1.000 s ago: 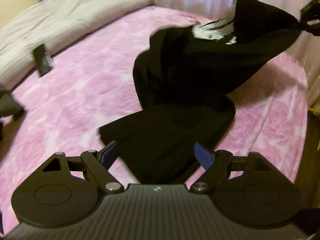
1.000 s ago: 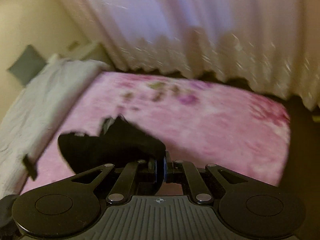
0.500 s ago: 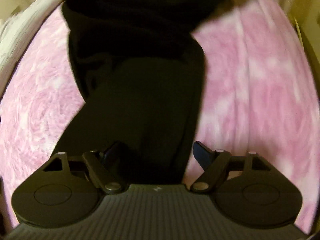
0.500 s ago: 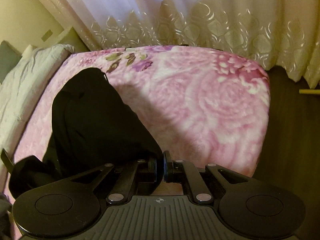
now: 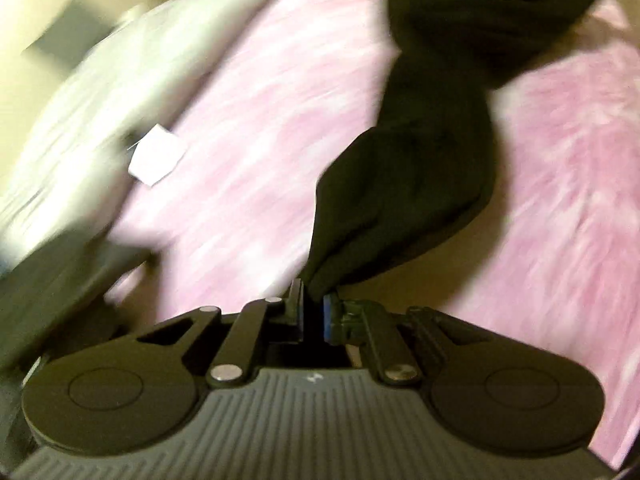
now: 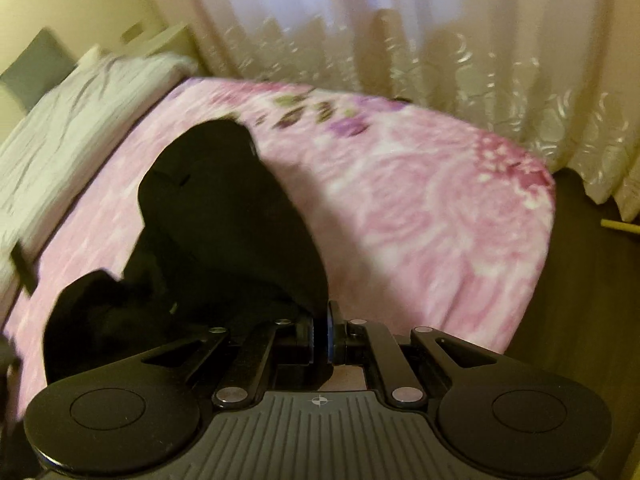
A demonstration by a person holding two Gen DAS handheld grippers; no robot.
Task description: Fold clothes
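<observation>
Left hand-held gripper (image 5: 313, 300): jaws just closed, pinching one end of the black garment (image 5: 420, 160), which stretches forward over the pink bed (image 5: 240, 120) to the right hand-held gripper (image 6: 320, 322), pinching its other end.

Left wrist view smeared by motion: pink blanket (image 5: 248, 128) streaked, grey bedding (image 5: 80, 120) soft, white square (image 5: 157, 156) on it unreadable, dark shape (image 5: 60, 280) at left edge unidentifiable; black garment (image 5: 432, 152) cut off by top edge; in right wrist view garment's lower folds hidden behind right gripper (image 6: 320, 330); flat dark item (image 6: 24, 268) at left edge cut off
</observation>
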